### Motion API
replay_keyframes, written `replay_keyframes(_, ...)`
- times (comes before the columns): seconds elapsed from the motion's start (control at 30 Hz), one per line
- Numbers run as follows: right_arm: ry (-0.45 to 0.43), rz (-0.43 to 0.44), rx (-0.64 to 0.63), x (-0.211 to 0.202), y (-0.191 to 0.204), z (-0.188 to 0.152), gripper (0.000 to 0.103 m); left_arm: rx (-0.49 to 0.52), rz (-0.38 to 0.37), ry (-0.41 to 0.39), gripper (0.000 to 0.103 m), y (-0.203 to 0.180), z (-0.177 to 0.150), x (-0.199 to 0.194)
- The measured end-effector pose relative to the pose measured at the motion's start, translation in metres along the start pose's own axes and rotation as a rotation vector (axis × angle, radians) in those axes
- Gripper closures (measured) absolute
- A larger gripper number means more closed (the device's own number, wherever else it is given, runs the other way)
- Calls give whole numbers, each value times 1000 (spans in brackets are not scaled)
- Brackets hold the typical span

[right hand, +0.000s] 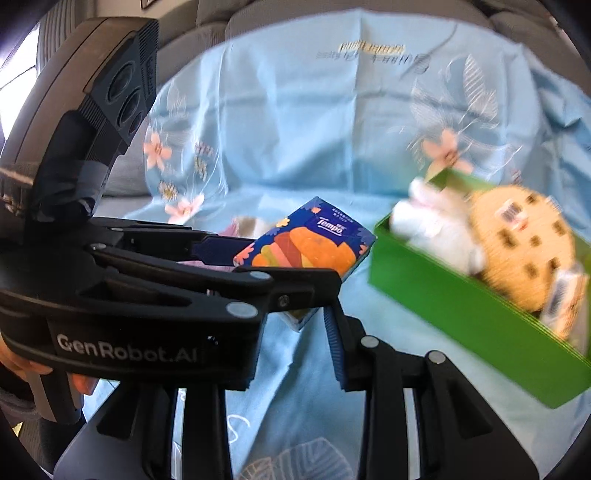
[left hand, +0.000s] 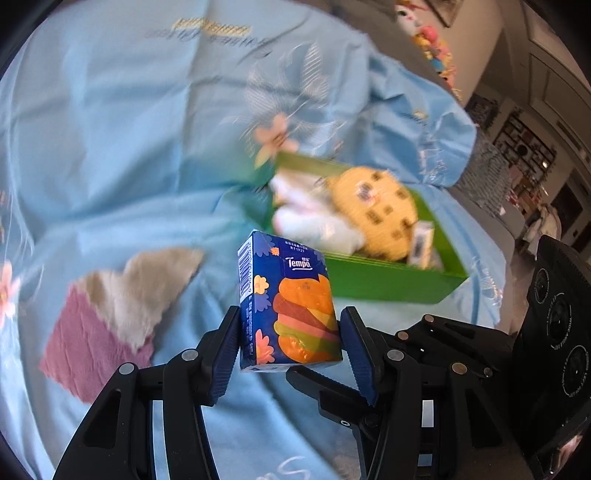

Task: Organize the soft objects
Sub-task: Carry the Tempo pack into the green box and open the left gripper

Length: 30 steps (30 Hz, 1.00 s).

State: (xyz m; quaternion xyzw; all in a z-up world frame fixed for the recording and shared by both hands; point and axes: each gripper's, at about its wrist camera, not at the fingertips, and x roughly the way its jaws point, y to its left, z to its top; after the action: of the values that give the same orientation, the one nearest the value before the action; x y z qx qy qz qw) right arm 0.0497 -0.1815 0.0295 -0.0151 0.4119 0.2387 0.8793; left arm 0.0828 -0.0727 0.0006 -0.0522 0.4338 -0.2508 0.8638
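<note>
A blue Tempo tissue pack [left hand: 291, 306] with an orange print hangs above the light blue cloth [left hand: 129, 147]. My left gripper [left hand: 291, 314] is shut on it, a blue pad pressing each long side. In the right wrist view the left gripper [right hand: 295, 262] reaches in from the left with the tissue pack [right hand: 310, 243]. The pack's lower corner sits in my right gripper [right hand: 295, 321], against its right pad; its left finger is hidden. A green box [left hand: 388, 280] [right hand: 443, 295] to the right holds a cookie plush [left hand: 376, 206] [right hand: 524, 240] and a white plush [left hand: 310, 218] [right hand: 432, 221].
A pink and beige towel [left hand: 110, 314] lies on the cloth to the left. A small pack [left hand: 421, 243] stands at the box's right end. A grey sofa back [right hand: 332, 14] rises behind the cloth. Shelves and furniture [left hand: 524, 155] stand far right. A hand [right hand: 22, 365] grips the left handle.
</note>
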Motion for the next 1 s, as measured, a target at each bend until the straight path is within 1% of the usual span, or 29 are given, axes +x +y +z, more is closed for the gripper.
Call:
replay_keyframes(0.17,-72,-63,23,-32,-26,14,71,77,-25,-33,48,-40,31,0)
replay_keyframes(0.27,-98,-110,49,-52,-51,18,71,126,-46,-39,48,-69,51,11)
replay_keyframes(0.37,-107,-154,76,-58,-78,22,71,142,-81,-26,48,-91,74,34)
replay_keyframes(0.5,-108,-191,111,-62,-113,27,71,132,-120,3,48,-107,96,63)
replay_keyframes(0.6,-96,-205,135,-59,-138,28,71,137,-124,23,48,-120,107,86)
replay_keyframes(0.7,-78,-217,151,-51,-156,27,71,132,-121,42,48,-126,112,104)
replay_keyframes(0.8,-58,-214,170,-42,-166,27,71,121,-108,60,48,-124,113,119)
replay_keyframes(1.0,4,-219,165,-20,-170,28,69,95,-82,92,48,-113,111,137)
